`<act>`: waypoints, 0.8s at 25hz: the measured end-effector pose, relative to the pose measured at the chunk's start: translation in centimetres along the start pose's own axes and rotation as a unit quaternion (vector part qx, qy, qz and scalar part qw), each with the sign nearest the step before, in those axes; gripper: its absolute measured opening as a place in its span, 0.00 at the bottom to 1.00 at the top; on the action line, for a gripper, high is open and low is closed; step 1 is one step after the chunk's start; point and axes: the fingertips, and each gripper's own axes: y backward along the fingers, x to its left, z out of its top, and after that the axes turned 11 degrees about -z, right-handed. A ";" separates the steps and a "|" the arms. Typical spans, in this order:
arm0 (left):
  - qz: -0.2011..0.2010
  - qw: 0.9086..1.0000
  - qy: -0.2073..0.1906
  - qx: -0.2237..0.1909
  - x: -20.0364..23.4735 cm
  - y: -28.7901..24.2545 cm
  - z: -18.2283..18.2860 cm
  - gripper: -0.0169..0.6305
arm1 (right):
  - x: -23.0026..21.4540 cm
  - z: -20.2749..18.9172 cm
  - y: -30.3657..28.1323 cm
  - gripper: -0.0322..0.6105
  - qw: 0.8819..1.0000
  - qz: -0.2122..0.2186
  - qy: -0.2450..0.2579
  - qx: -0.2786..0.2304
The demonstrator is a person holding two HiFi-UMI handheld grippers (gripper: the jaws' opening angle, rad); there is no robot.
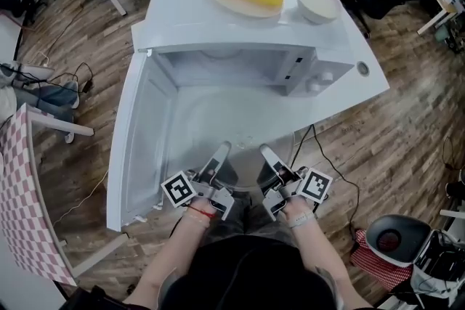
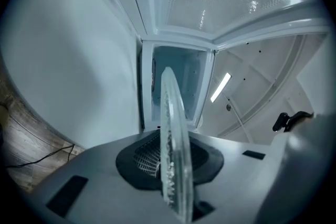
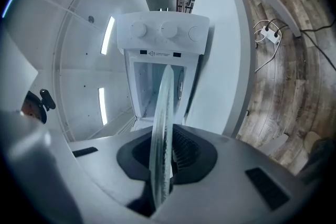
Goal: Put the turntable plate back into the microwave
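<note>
No words or numbers to read here. Back behind the fingers of the left gripper [image 1: 220,151], a black-and-white square marker [image 1: 178,189] faces up on its cube. Same story behind the fingers of the right gripper [image 1: 266,152]: a second square marker [image 1: 315,184]. Out past the right gripper's fingertips, a narrow label [image 3: 160,53] under the knobs of the microwave [image 3: 163,42] carries an arrow and tiny print, too small to make out.
</note>
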 end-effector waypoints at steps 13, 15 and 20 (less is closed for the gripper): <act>0.000 0.999 0.001 -0.032 0.6 -1.0 1.5 0.14 | 0.1 1.3 -2.2 0.11 1.000 -0.003 0.008 0.030; -0.001 0.999 0.003 -0.042 0.7 -1.3 1.7 0.14 | 0.1 1.5 -2.6 0.11 0.999 -0.005 0.008 0.040; -0.003 0.998 -0.005 -0.061 1.3 -1.8 2.1 0.14 | 0.0 2.4 -3.4 0.11 0.998 -0.006 0.008 0.060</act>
